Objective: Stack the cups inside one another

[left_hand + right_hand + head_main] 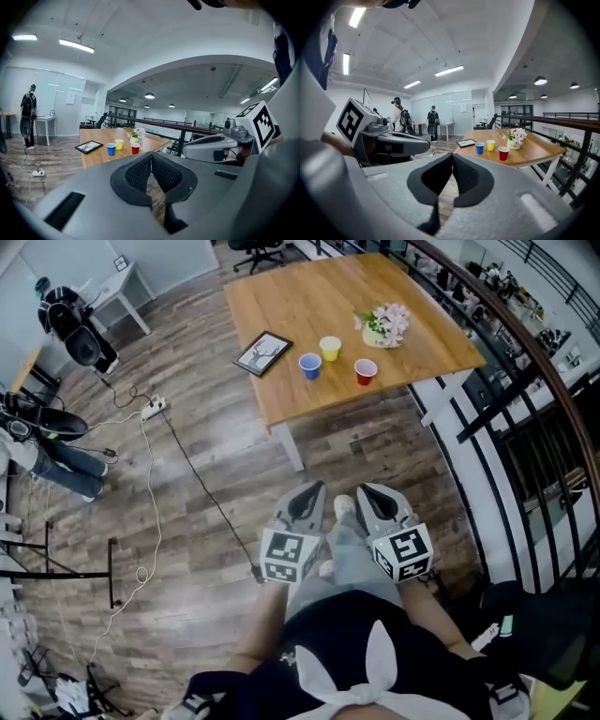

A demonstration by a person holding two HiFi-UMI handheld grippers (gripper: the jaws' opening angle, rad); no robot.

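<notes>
The three cups stand on the table (pixel 394 287), well away from the person: the blue cup (pixel 309 366), the yellow cup (pixel 330 348) and the red cup (pixel 366 371). They are near each other but apart. All are upright, and none is inside another, so no stacking is done yet.

The left gripper (pixel 312 491) and the right gripper (pixel 373 491) are held side by side in front of the person's body. The left one's fingers (pixel 137 172) are pressed together with nothing in them. The right one's fingers (pixel 435 177) are shut tight and empty too.

What could go wrong? The cups look light and thin. A hard squeeze could crush one. A bump from a shut gripper could tip one over. The flower pot (pixel 380 332) stands near the red cup, so a wide swing could knock it. A cable (pixel 192 470) lies on the floor near the table, and a foot could catch on it.
</notes>
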